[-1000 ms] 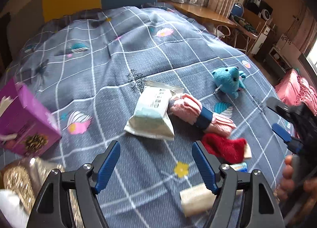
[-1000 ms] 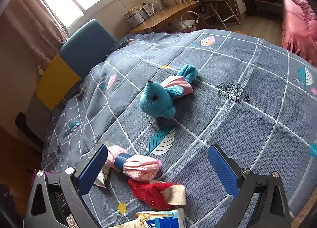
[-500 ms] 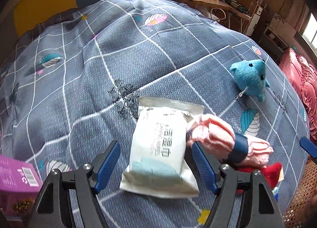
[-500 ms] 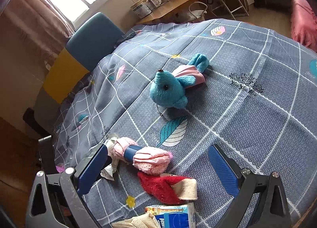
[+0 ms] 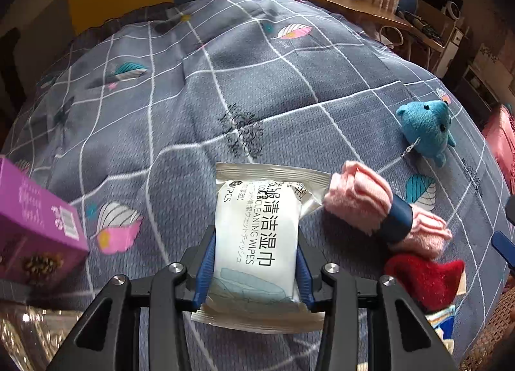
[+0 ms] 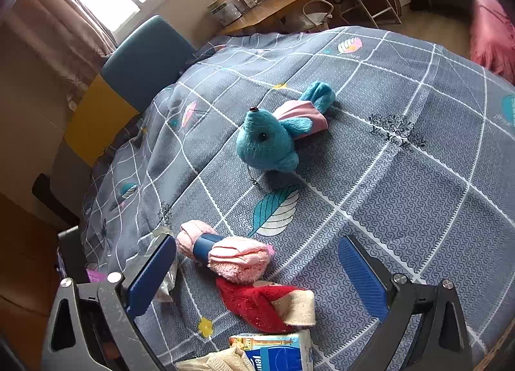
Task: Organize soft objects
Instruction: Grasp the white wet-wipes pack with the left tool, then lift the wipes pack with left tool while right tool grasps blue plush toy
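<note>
While the left gripper (image 5: 254,269) is closing, pads pinching the wipes pack (image 5: 257,242) on the bedspread (image 5: 257,87), the right gripper (image 6: 257,274) is hovering spread above the pink sock roll (image 6: 225,255).

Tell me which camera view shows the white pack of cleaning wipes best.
The left wrist view: the white pack of cleaning wipes lies face up, label readable, between the closing left gripper pads. The right wrist view shows only a crinkled edge.

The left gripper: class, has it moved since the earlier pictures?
Yes. The left gripper has come forward and down over the bedspread to the wipes pack, jaws closing, pads pressing its sides.
</note>
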Available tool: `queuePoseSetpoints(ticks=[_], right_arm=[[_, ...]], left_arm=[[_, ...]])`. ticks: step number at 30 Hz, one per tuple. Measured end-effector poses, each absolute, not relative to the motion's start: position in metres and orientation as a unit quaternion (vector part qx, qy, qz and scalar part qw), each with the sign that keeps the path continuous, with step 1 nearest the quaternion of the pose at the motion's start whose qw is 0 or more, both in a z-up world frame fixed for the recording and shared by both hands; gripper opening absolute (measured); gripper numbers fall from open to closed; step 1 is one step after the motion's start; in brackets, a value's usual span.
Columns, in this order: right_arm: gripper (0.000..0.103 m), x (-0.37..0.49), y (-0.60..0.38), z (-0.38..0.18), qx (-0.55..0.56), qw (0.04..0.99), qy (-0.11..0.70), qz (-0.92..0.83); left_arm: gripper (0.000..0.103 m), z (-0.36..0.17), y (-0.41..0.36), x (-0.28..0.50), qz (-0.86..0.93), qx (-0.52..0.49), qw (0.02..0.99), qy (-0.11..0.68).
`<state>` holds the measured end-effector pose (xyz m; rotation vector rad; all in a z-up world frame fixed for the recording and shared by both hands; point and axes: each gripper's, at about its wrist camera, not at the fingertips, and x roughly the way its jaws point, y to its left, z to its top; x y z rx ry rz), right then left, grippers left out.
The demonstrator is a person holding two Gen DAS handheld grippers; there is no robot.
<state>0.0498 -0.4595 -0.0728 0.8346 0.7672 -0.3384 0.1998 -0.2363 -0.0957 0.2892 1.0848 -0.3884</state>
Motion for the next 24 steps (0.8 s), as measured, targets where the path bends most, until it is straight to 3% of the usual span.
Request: queuePoseSetpoints(ticks=[4,11,18,24], right_arm=[[0.102,0.050,-0.461,-0.079,0.405,0.818,0.378,-0.159],[0.102,0.061,-0.483,-0.072,0.418,0.815,0.378,-0.135],[0.102,0.096,-0.540,-0.085,0.527,0.761,0.342,-0.159],[0.102,0.152,-0.536,-0.094,0.469,0.769,0.386,-0.199]], left_arm=[[0.043,-0.102,-0.219,0.162,-0.167,0.115,0.821,0.534],[0.044,-0.112,-0.214,0.126,-0.170,0.145,0.834,0.505],[0.044,-0.115,-0.206,0.132,-0.178,0.116,0.829,0.517],[0.044,-0.116,-0.206,0.129,-0.178,0.110,0.834,0.511]])
